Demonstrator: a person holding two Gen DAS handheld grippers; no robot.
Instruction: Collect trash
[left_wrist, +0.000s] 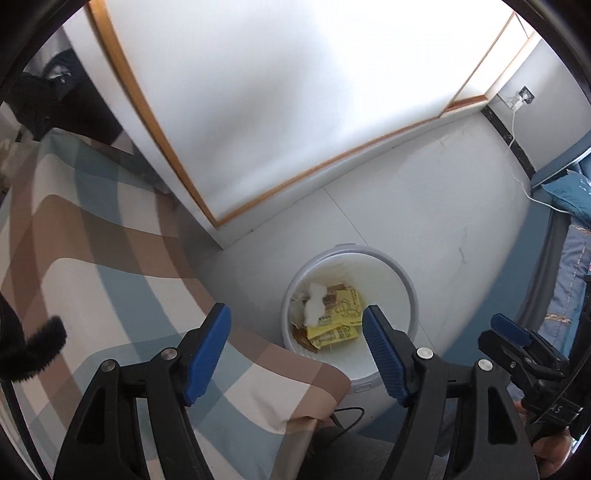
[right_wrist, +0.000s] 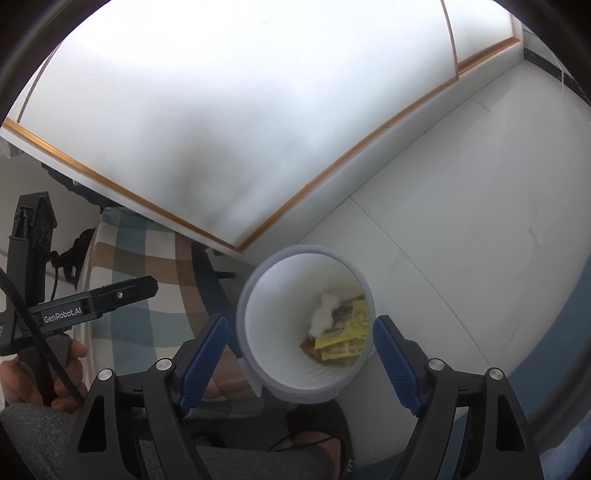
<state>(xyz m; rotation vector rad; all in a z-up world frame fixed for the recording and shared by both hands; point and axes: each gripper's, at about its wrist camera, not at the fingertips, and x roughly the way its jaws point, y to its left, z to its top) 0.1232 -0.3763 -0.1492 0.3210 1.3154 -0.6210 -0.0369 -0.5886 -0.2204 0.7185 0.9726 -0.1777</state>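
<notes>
Left gripper (left_wrist: 295, 325) and right gripper (right_wrist: 299, 341) both spread wide and empty, above the bin (left_wrist: 412, 280). Inside the bin: yellow wrappers (left_wrist: 340, 314) and a white tissue (left_wrist: 316, 302), already dropped. No more trash visible near the bin; probably almost finished.

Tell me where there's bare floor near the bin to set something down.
Bare floor runs from the bin out to the white cabinet and the blue bedding. It is crowded on the bin's other side, where the checked blanket nearly meets the rim.
</notes>
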